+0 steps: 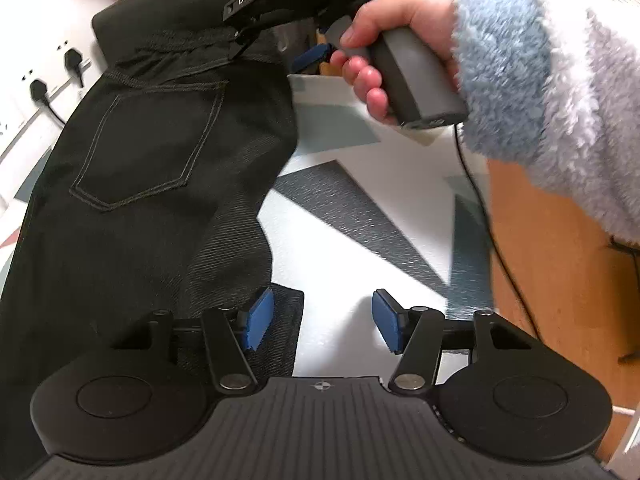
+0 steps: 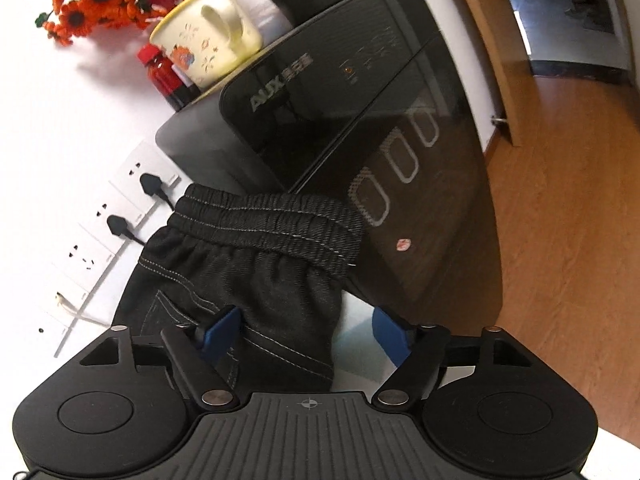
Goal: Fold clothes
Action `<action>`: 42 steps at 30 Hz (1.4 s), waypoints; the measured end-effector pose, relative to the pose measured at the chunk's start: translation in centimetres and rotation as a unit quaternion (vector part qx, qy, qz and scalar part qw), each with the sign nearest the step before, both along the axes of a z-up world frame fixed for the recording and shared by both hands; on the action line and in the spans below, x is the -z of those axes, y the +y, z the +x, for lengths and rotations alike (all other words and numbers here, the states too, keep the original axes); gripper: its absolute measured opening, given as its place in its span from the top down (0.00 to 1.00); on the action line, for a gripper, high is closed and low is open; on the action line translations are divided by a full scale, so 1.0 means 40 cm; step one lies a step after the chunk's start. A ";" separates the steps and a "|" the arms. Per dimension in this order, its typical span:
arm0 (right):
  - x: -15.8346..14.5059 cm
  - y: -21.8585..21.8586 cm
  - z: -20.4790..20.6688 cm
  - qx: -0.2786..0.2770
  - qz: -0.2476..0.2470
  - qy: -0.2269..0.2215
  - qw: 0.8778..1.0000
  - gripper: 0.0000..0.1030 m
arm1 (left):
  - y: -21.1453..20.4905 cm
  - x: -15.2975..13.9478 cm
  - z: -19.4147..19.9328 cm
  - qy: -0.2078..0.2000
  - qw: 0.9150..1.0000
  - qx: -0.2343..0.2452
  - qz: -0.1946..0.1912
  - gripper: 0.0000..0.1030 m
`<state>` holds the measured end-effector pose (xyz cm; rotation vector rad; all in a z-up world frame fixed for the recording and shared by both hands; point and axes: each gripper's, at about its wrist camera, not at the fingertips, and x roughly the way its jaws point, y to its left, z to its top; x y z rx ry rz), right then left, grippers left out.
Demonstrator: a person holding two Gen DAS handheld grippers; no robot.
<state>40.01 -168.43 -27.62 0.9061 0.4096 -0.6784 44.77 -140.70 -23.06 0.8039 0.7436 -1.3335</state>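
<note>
Lying flat on the worktop (image 1: 360, 216), the black trousers (image 1: 160, 160) reach their waistband (image 2: 272, 220) toward the far appliance (image 2: 360, 80). Left tool (image 1: 320, 320) and right tool (image 2: 308, 332) straddle edges, unclamped; both should pinch every layer before lifting.

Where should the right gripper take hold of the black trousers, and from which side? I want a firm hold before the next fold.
On the side edge of the black trousers just below the gathered elastic waistband, coming in from the open table side. That seam edge is thick, lies flat and already sits between the open pads of the right gripper.
</note>
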 end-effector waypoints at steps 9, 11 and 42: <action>-0.012 -0.007 0.010 0.016 0.013 -0.018 1.000 0.87 | 0.026 -0.031 0.080 0.058 0.998 -0.031 0.004 0.99; -0.018 -0.009 -0.009 0.033 0.017 -0.036 0.999 0.89 | 0.044 -0.041 0.053 0.058 0.998 0.001 0.010 0.99; 0.040 -0.040 -0.016 0.037 0.077 -0.054 0.995 0.56 | 0.074 -0.035 0.012 -0.039 0.998 0.053 -0.021 0.97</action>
